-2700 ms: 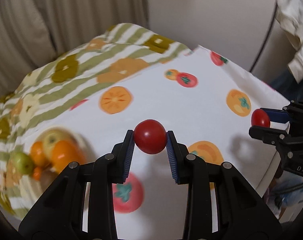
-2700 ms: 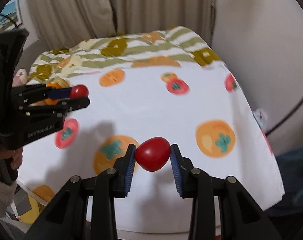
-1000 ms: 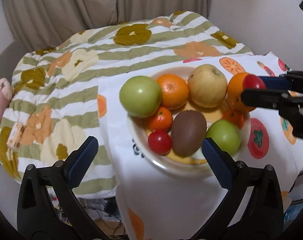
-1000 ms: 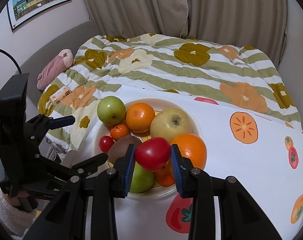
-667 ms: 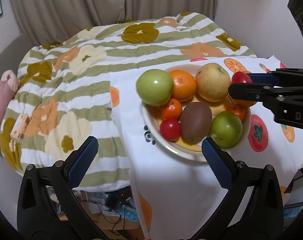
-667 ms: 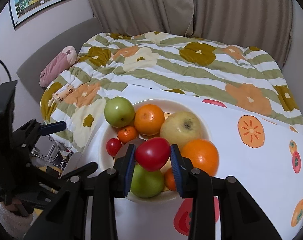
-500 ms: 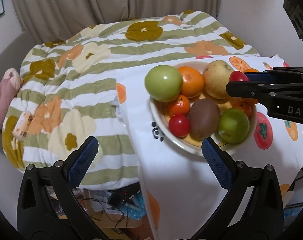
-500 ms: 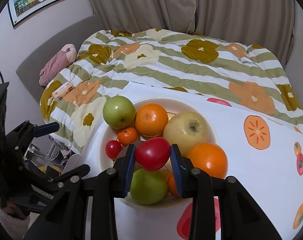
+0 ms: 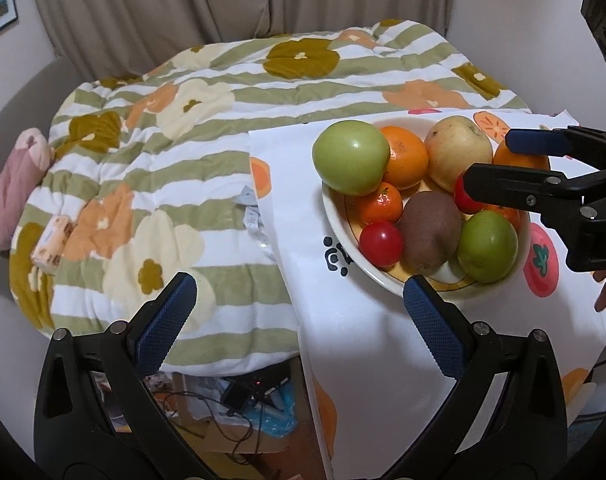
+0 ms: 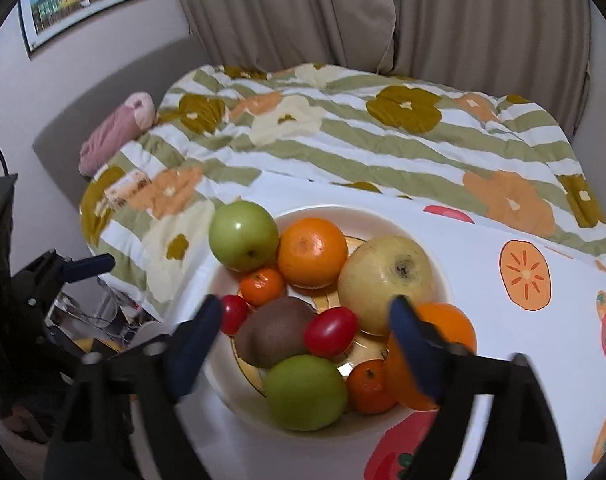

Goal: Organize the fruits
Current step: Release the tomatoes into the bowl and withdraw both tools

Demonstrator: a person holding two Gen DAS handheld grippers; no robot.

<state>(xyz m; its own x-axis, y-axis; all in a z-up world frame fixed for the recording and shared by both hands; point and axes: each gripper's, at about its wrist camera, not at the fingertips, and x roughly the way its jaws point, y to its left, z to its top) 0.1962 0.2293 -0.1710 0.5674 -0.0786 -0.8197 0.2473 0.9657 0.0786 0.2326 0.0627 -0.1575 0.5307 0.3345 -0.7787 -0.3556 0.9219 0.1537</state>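
A cream bowl on the fruit-print cloth holds green apples, oranges, a yellow apple, a kiwi and small tomatoes. A red tomato lies in the bowl between the kiwi and the yellow apple. My right gripper is open just above it, jaws wide and blurred. The bowl also shows in the left wrist view, with the right gripper over its right side and the tomato below its finger. My left gripper is open and empty, in front of the bowl's left edge.
A striped floral quilt covers the bed behind and left of the white cloth. A pink plush and a small packet lie at the far left. Cables and clutter sit on the floor below the cloth's edge.
My right gripper opened and let go of the red tomato, which now lies in the bowl. Earlier my left gripper released its tomato into the bowl and has drawn back to the left.
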